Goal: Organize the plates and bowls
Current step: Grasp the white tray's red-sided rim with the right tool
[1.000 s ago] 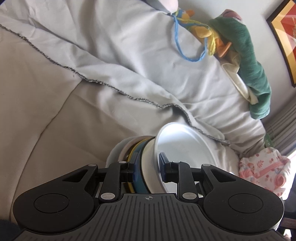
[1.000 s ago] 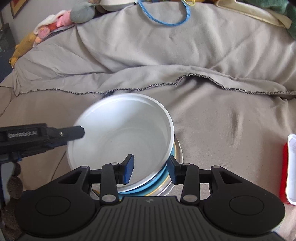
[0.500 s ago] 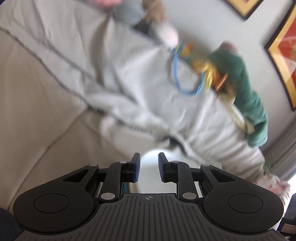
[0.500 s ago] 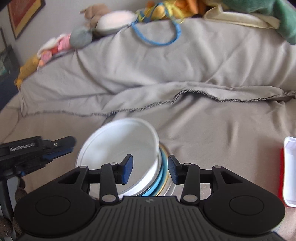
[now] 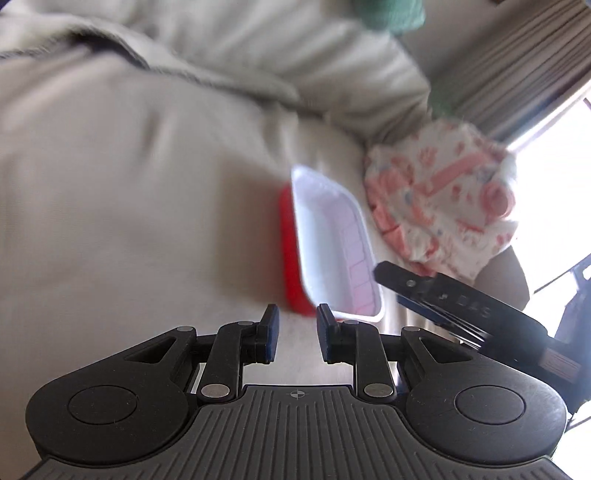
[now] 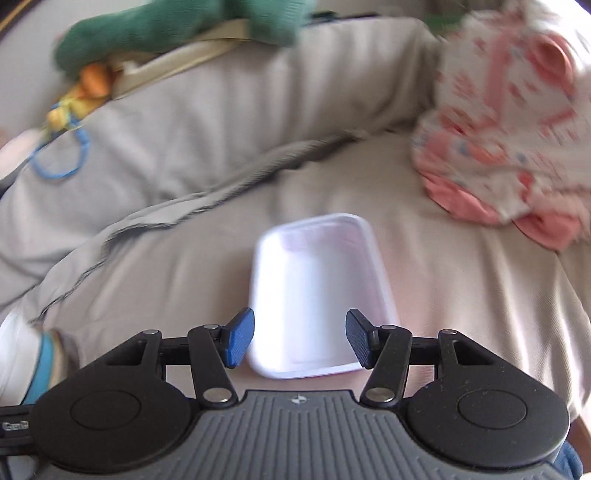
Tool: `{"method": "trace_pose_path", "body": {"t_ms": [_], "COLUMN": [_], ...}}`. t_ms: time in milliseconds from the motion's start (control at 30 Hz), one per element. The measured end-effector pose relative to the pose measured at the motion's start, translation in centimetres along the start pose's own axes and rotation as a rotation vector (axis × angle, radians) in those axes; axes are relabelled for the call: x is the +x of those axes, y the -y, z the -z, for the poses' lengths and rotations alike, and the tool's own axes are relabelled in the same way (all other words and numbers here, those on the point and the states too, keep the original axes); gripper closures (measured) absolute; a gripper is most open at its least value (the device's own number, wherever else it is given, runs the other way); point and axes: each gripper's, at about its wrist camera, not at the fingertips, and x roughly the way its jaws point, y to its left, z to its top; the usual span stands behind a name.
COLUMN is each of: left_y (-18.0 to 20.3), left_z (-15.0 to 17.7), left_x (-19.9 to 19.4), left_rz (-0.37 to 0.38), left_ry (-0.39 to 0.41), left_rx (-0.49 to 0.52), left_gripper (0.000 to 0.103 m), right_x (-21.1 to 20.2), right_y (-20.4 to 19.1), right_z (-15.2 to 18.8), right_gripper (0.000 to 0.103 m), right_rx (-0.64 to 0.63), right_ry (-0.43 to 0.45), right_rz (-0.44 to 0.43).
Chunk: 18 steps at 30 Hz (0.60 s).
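Note:
A white rectangular tray (image 6: 317, 288) lies on the grey sofa cover, stacked on a red tray (image 5: 290, 254) that shows only in the left wrist view, where the white one (image 5: 332, 251) stands on top. My right gripper (image 6: 300, 339) is open and empty, its fingers on either side of the white tray's near end, above it. My left gripper (image 5: 294, 338) is open and empty, just short of the trays' near corner. The stack of round plates and bowls (image 6: 26, 362) sits at the far left edge of the right wrist view.
A pink and white patterned cloth bundle (image 5: 443, 199) (image 6: 509, 122) lies just beyond the trays. Green and yellow plush toys (image 6: 166, 33) rest on the sofa back. The right gripper's body (image 5: 465, 306) crosses the left wrist view at right. Both views are motion-blurred.
Both grippers left the round plate stack and swung right to the white and red trays. The left gripper let go of the stack. The right gripper has opened wider.

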Motion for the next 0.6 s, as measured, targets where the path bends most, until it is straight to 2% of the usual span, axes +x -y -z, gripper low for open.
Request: {"method": "trace_pose_path", "body": {"t_ms": [67,200,300,367,467,533,600], "left_y": [0.7,1.2,1.9,1.8,1.3,1.2,0.7], "left_z": [-0.6,-1.4,-1.9,-2.0,-1.7,-1.3,-0.5], "left_x": [2.2,4.4,5.8,6.8,6.9,5.7,3.9], "left_rz": [-0.029,-0.027,-0.115,-0.15,-0.144,-0.158,-0.189], "left_ry": [-0.006,0.019,0.018,0.0,-0.027,-0.032,-0.032], "left_rx": [0.002,-0.032,0.019,0.027,0.034,0.051,0.054], "left_gripper": [0.078,0.078,0.077,0.077,0.081,0.081,0.081], "right_x": [1.1,3.4,5.4,6.1,6.2,5.9,5.4], "right_y": [1.9,4.0,5.0,5.3,5.0,4.7,4.6], "right_z": [-0.4,-1.5,-1.2,-1.0,-0.6,-0.2,0.2], "right_gripper": [0.048,0.046,0.046,0.047,0.067,0.068,0.068], "right_rx": [0.03,0.058,0.089,0.102,0.088,0.08,0.095], "right_ry": [0.005,0.001,-0.055,-0.102,-0.125,-0.13,-0.142], "right_rz": [0.03,0.038,0.013,-0.037,-0.099,-0.119,-0.179]}}
